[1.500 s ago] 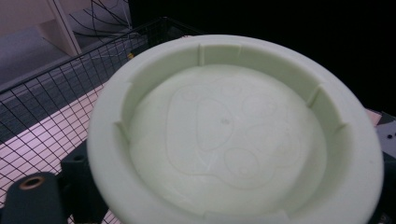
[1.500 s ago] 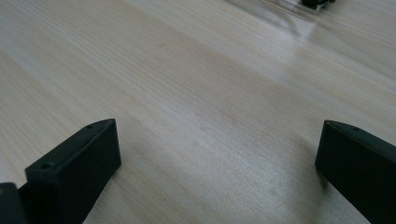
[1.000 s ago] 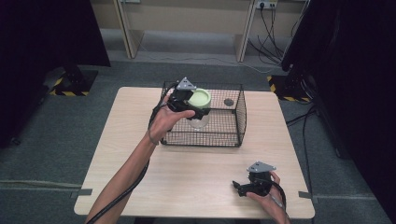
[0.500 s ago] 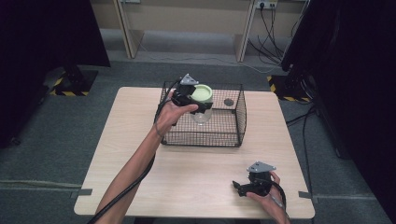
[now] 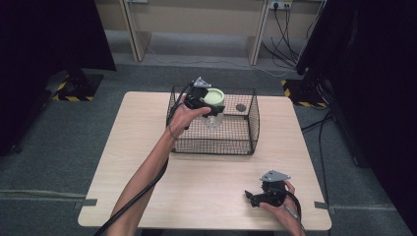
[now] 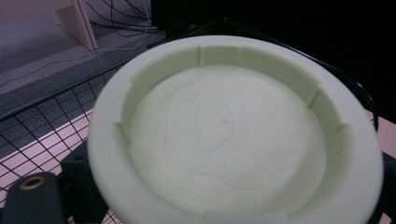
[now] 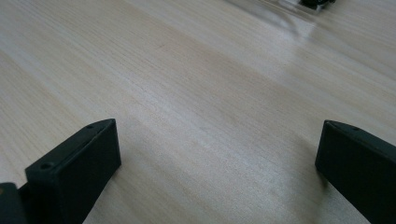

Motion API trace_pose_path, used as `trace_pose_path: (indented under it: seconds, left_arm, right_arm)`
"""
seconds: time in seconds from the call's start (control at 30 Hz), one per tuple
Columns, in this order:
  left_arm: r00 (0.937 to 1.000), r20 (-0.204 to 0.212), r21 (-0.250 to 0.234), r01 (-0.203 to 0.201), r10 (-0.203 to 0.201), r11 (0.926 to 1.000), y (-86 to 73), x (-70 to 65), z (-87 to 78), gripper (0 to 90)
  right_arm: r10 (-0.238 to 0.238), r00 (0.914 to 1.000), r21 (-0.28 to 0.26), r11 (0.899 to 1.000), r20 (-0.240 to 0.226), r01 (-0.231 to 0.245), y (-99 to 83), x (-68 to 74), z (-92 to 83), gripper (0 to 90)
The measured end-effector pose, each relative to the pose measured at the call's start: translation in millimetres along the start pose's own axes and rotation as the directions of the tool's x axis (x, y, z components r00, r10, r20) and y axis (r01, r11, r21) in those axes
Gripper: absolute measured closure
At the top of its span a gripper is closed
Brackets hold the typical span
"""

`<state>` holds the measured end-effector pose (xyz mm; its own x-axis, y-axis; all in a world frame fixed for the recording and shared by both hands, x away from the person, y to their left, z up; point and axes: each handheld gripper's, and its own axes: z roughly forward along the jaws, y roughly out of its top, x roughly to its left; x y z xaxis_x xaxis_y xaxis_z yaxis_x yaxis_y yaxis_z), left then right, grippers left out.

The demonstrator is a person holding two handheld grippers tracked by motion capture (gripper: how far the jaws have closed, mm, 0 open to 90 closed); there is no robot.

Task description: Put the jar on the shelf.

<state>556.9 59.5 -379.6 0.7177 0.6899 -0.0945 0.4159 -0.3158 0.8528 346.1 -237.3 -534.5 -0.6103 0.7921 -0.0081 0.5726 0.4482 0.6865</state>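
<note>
Hand-held gripper (image 5: 210,104) w/ jar (image 5: 214,110) upright

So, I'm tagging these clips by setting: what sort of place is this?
Probably a lab or test room: a lone wooden table on grey carpet, dark curtains at the sides, cables plugged in at the back wall.

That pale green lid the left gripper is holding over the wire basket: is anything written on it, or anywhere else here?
No words or numbers can be read anywhere.
Green lid: a raised paw-print design, no letters.
Wire basket, table, left gripper and right gripper: no labels visible.
Yellow-and-black hazard stripes on a stand base on the floor: a marking, not text.
</note>
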Motion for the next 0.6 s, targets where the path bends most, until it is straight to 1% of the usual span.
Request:
trace_pose_path:
  seconds: [0.07,0.33,0.5,0.6]
  left_arm:
    - [0.9999,0.001,0.002,0.011,-0.011,0.9999,-2.9,2.3,4.7,11.2]
    - [0.9999,-0.013,0.019,0.000,0.000,0.9998,-10.3,7.1,21.3,11.2]
    - [0.9998,-0.019,0.026,0.011,-0.010,0.9996,-15.2,9.5,31.0,11.2]
    - [0.9996,-0.027,0.026,0.008,-0.007,0.9996,-18.5,11.2,35.3,11.2]
  right_arm:
    - [0.001,1.0000,0.000,1.000,0.000,-0.001,0.0,0.1,0.0,0.2]
    - [-0.001,1.0000,0.000,1.000,0.000,0.001,0.0,-0.1,0.0,0.2]
    - [-0.001,1.0000,0.000,1.000,0.000,0.001,0.0,-0.1,0.0,0.2]
    - [-0.001,1.0000,0.000,1.000,0.000,0.001,0.0,-0.1,0.0,0.2]
